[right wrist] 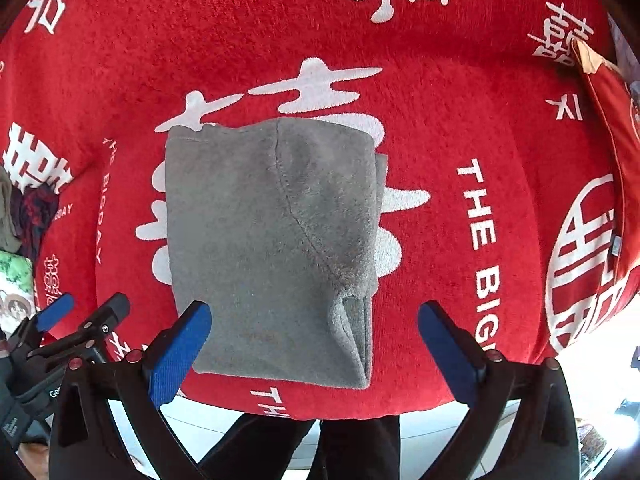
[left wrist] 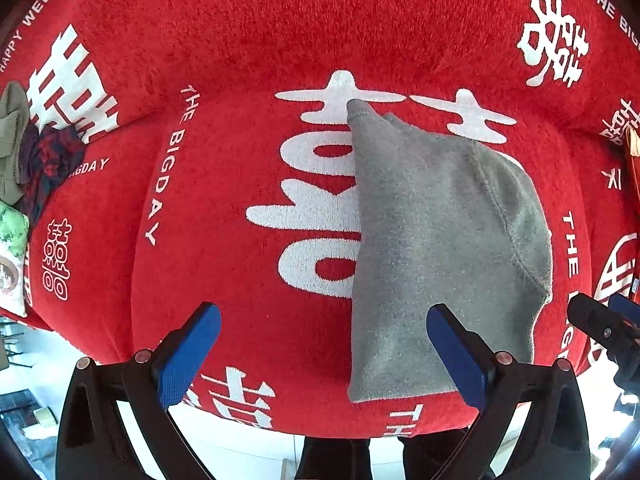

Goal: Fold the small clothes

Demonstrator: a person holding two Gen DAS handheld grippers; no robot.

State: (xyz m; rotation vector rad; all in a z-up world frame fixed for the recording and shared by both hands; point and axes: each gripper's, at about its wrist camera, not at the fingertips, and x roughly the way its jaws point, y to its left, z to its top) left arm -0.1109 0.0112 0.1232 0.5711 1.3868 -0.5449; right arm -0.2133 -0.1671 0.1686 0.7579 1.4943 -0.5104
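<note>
A small grey fleece garment (left wrist: 432,240) lies folded flat on the red blanket with white lettering (left wrist: 240,40). In the right wrist view the grey garment (right wrist: 272,240) sits straight ahead, a curved seam running across it. My left gripper (left wrist: 324,352) is open and empty above the blanket's near edge, its right finger over the garment's near left part. My right gripper (right wrist: 314,350) is open and empty, hovering over the garment's near edge. The right gripper (left wrist: 600,320) shows at the right edge of the left wrist view; the left gripper (right wrist: 86,314) shows at lower left of the right wrist view.
A pile of other clothes (left wrist: 36,160), olive and dark red patterned, lies at the far left, over a green printed cushion (left wrist: 12,256). A red cushion (right wrist: 616,152) sits at the far right. The blanket's front edge drops to a white floor (left wrist: 240,452).
</note>
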